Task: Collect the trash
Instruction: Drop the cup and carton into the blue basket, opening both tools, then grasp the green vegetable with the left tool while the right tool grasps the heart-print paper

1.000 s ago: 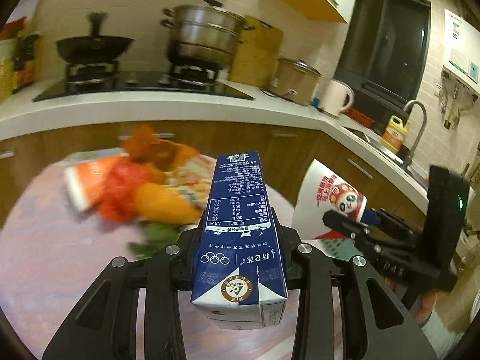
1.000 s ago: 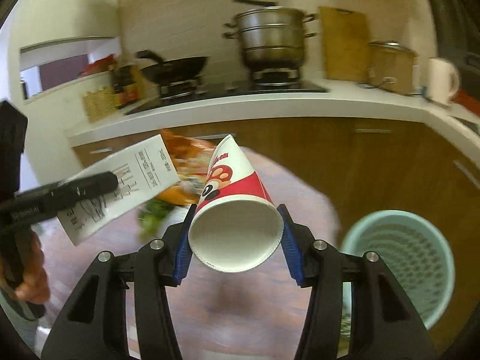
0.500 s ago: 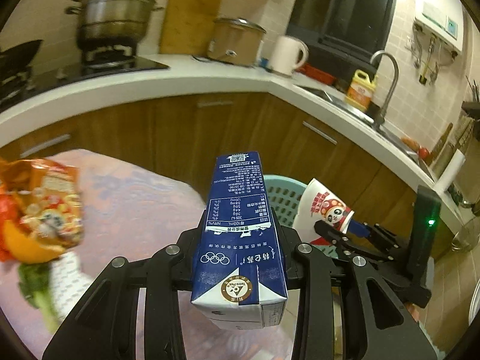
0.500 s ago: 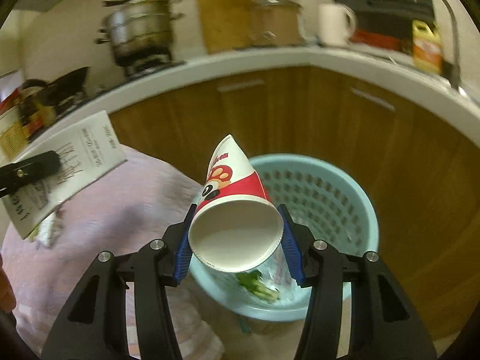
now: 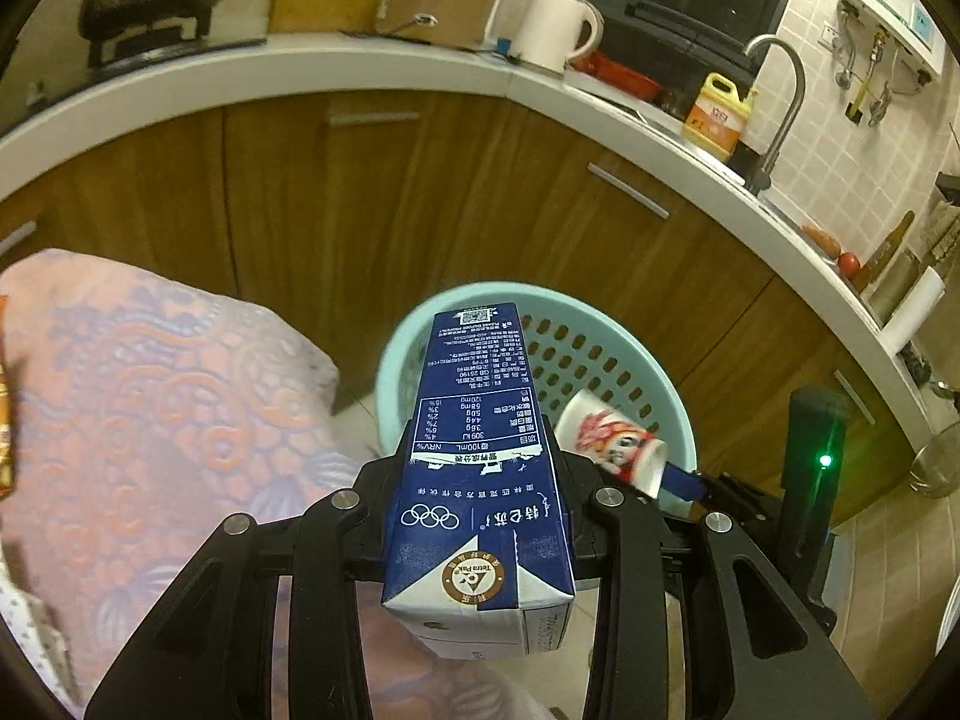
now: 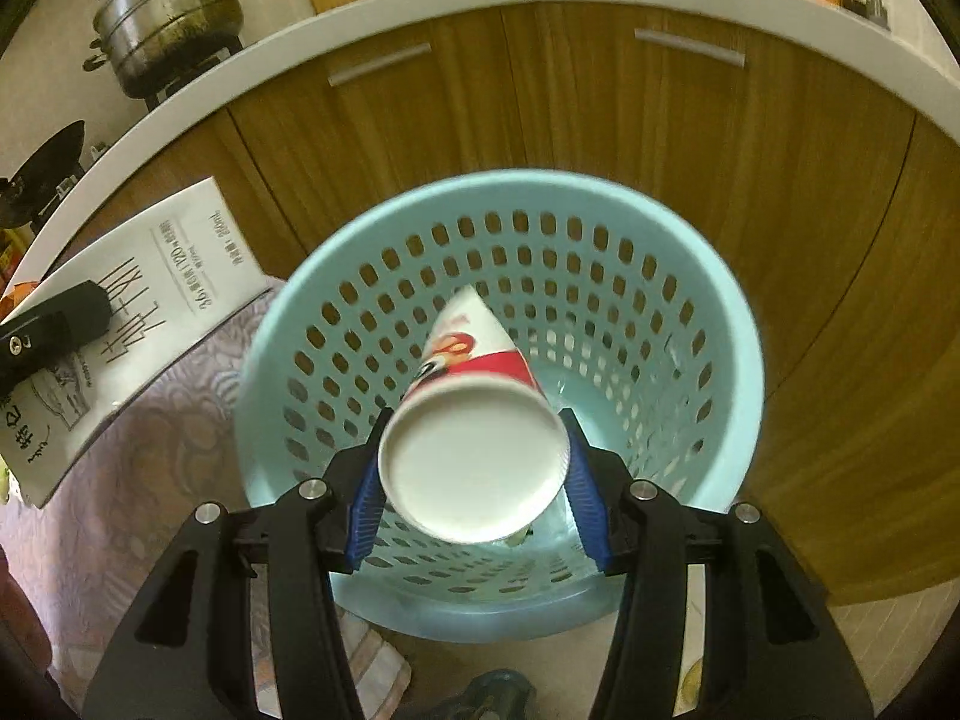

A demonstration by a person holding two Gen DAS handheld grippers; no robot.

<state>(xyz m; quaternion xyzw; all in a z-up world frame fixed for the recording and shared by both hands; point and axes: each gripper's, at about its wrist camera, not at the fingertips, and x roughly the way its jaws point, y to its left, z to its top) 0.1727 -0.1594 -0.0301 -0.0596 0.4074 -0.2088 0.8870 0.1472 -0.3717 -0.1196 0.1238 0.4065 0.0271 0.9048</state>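
Observation:
A blue milk carton [image 5: 480,480] stands clamped upright in my left gripper [image 5: 480,441], which is shut on it beside the near rim of a pale blue perforated basket [image 5: 576,354]. In the right wrist view the carton's white side [image 6: 138,300] shows at the left, with one left finger [image 6: 54,324] on it. My right gripper [image 6: 474,480] is shut on a red and white paper cup [image 6: 474,468], its blue pads against the cup's sides. The cup hangs over the basket [image 6: 498,186] mouth, base toward the camera. In the left wrist view the cup [image 5: 606,450] tilts above the basket.
The basket stands on the floor against brown cabinets [image 6: 660,132] under a white counter [image 5: 300,78]. A table with a pink patterned cloth [image 5: 150,420] lies left of it. A scrap of green [image 6: 522,534] lies in the basket. An orange wrapper edge [image 5: 3,420] shows far left.
Both grippers swung right, away from the trash pile on the table, and sank toward the basket. The cup went from beside the basket to over its mouth. Both grips held.

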